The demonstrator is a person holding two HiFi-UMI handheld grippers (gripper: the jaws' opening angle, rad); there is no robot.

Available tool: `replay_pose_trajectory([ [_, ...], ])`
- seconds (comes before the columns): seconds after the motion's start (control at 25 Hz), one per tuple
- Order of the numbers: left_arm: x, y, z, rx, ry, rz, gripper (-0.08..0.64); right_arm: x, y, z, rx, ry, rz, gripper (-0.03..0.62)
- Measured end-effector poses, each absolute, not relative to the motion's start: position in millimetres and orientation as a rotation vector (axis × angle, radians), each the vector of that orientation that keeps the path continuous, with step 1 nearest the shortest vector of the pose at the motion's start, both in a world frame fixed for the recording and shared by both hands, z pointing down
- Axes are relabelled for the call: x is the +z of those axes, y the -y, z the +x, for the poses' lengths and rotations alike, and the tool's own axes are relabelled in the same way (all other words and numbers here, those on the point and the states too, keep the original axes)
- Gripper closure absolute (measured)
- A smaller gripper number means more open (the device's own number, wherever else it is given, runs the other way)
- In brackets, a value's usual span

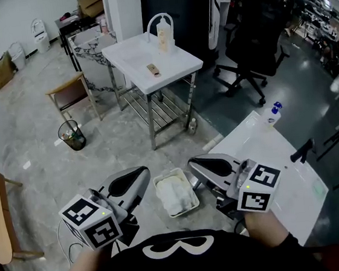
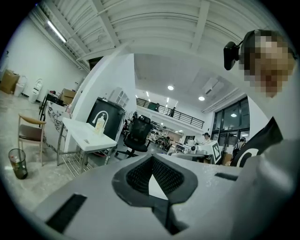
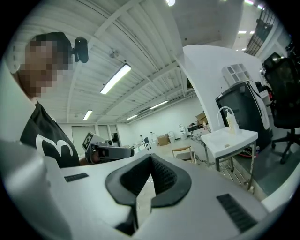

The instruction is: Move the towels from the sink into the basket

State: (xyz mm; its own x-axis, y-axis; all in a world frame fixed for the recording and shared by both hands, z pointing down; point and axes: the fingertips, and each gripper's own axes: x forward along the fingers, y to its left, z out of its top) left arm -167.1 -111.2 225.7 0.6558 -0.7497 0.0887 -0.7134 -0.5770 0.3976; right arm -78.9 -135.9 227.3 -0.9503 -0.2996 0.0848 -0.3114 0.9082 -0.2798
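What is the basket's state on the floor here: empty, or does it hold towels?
It holds towels. The head view shows the basket on the floor with white towels lying inside and filling most of it.

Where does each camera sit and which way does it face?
Head view: on the head, steeply down at left gripper, right gripper, basket; shirt below.
Left gripper view: on that gripper, level along shut jaws toward the sink; shirt right.
Right gripper view: on that gripper, level along shut jaws; shirt left.
All show the sink.
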Motion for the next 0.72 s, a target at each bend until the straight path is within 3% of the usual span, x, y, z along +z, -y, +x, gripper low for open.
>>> replay_pose_trajectory([
  [0.72,237.0,114.3,-162.9,-0.092,1.183,2.465,0.554,240.9,140.9,-75.6,0.306,2.962,0.556,0.589],
])
